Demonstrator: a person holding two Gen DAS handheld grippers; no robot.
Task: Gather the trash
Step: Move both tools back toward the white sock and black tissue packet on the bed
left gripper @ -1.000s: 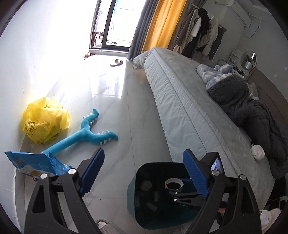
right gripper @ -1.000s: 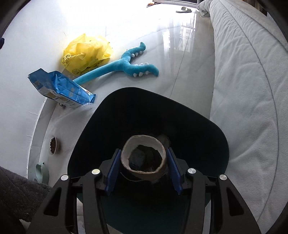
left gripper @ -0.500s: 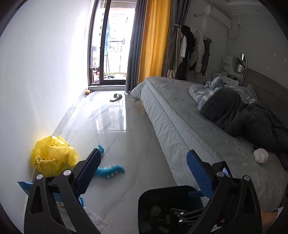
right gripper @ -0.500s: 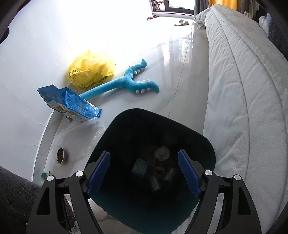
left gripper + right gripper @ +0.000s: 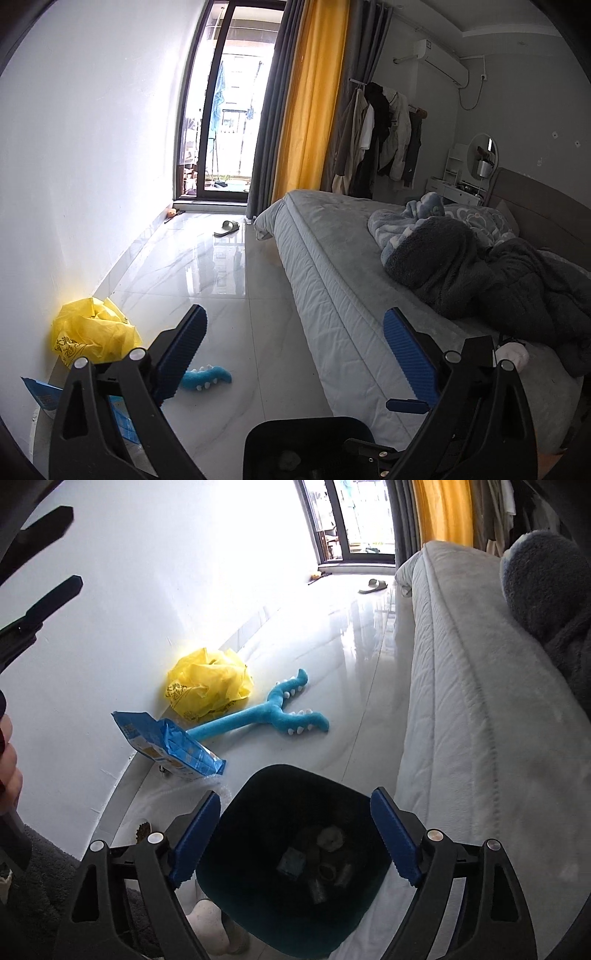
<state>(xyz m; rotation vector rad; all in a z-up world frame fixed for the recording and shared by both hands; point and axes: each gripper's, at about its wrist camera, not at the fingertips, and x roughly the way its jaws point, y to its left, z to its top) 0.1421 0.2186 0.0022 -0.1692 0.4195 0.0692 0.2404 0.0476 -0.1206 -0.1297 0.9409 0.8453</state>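
Observation:
A dark teal trash bin (image 5: 258,805) stands on the floor beside the bed, with a tape roll (image 5: 330,838) and several other scraps inside. My right gripper (image 5: 295,834) is open and empty above the bin's mouth. My left gripper (image 5: 295,347) is open and empty, raised above the floor, with the bin's rim (image 5: 306,424) below it. A crumpled yellow plastic bag (image 5: 208,685) and a blue packet (image 5: 170,746) lie by the wall.
A blue plush toy (image 5: 273,712) lies on the white floor. A grey bed (image 5: 472,686) with dark blankets (image 5: 491,269) runs along the right. A slipper (image 5: 226,228) lies near the balcony door. A small pet bowl (image 5: 143,830) sits by the wall.
My right gripper opened and dropped the cardboard tape roll into the bin, then rose. My left gripper tilted up from the floor towards the room.

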